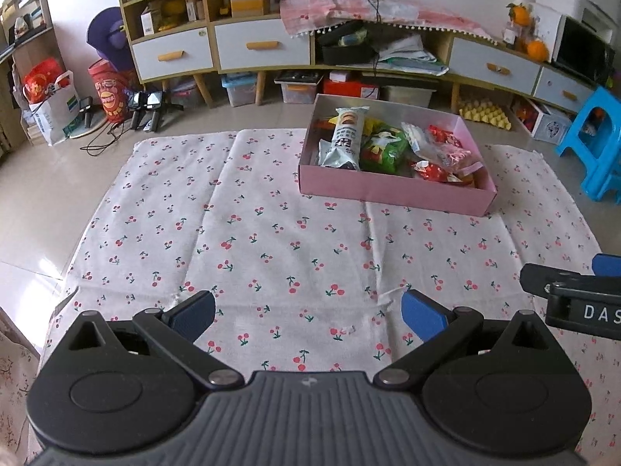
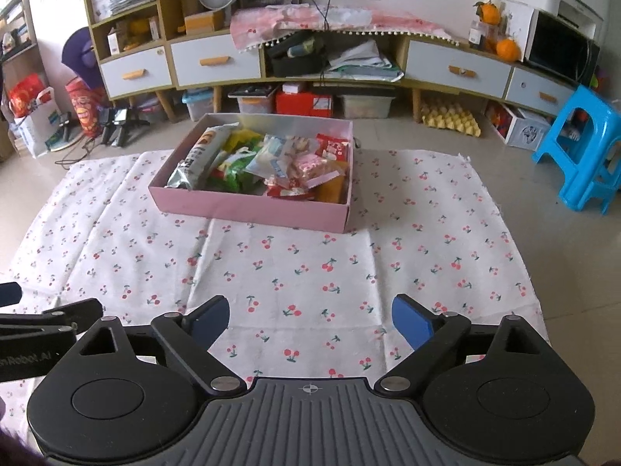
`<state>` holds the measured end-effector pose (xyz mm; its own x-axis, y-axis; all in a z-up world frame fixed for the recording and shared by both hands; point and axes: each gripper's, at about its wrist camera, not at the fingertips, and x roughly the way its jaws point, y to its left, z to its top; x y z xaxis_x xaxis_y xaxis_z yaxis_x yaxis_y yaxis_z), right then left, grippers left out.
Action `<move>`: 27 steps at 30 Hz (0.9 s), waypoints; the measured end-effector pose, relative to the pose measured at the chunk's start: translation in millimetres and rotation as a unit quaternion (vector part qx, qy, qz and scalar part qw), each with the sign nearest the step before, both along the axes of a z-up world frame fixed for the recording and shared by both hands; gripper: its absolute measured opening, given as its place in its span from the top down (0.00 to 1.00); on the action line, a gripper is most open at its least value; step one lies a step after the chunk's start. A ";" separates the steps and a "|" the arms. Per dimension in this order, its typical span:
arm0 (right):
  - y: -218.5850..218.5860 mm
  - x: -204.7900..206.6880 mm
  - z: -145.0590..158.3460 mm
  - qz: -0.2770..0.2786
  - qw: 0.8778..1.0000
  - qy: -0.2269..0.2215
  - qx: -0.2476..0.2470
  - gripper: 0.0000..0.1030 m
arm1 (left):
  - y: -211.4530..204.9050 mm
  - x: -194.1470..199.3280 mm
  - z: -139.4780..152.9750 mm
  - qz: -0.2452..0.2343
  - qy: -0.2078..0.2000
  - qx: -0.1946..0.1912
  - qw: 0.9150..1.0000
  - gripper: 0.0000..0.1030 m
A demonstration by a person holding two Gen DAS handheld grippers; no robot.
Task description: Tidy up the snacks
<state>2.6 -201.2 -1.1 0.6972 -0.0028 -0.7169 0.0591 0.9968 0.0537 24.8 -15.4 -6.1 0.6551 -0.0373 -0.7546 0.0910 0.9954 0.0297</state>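
Note:
A pink box point(image 1: 392, 188) point(image 2: 248, 209) sits at the far side of the cherry-print cloth point(image 1: 271, 240) point(image 2: 310, 272). It holds several snack packs: a silver biscuit sleeve point(image 1: 345, 136) point(image 2: 200, 157), a green bag point(image 1: 382, 149) point(image 2: 236, 173), red packets point(image 1: 432, 171) point(image 2: 332, 145) and clear-wrapped sweets point(image 2: 279, 159). My left gripper point(image 1: 308, 316) hangs open over the near cloth, nothing between its blue pads. My right gripper point(image 2: 310, 320) is open too and holds nothing, well short of the box. The right gripper's body point(image 1: 574, 295) shows at the left wrist view's right edge.
A long low cabinet point(image 1: 271, 42) point(image 2: 458, 70) with white drawers runs along the back wall, with storage bins under it. A blue plastic stool point(image 1: 597, 136) point(image 2: 578, 147) stands at the right. Bags and handheld devices point(image 1: 143, 110) lie on the floor at the left.

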 end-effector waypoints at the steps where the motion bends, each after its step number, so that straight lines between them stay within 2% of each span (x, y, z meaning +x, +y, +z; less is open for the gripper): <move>1: 0.8 0.3 0.0 0.002 1.000 0.000 -0.002 0.10 | -0.7 -0.6 0.2 -0.001 0.000 0.001 1.000 0.01; 27: 0.5 -0.5 -0.5 -0.002 1.000 0.002 0.004 0.10 | -0.5 -0.8 0.9 -0.003 0.003 0.001 1.000 0.01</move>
<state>2.1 -200.7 -1.6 0.6947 -0.0002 -0.7193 0.0630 0.9962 0.0606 24.0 -15.9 -5.2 0.6505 -0.0410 -0.7584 0.0981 0.9947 0.0303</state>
